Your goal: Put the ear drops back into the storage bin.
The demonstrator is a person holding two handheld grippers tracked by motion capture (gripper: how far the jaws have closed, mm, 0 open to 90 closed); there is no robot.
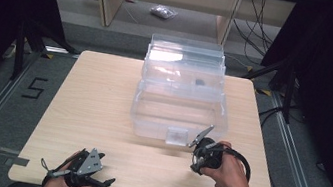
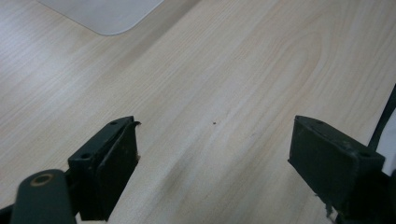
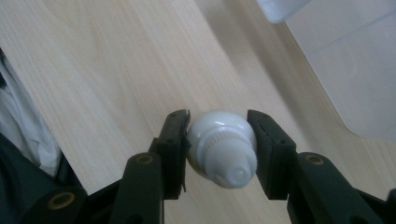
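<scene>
- Bottle (image 3: 223, 148), small, white, ribbed neck: I have it clamped in my right gripper (image 3: 218, 140), both pads pressed on its sides, above the bare table (image 3: 107, 60).
- Right gripper (image 1: 204, 154): I see it just in front of the clear box (image 1: 178, 100).
- Left gripper (image 2: 212, 154): jaws wide apart, holding nothing, near the table's front edge (image 1: 86, 169).
- Clear box: open, lid raised behind.

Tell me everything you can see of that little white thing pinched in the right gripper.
The small white bottle looks like glossy plastic: a rounded body, a ribbed collar and a small blunt tip that points toward the camera. The right gripper is shut on it, one black pad pressing each side of the body. It hangs above the wooden table, touching nothing else, near the clear plastic box.
</scene>
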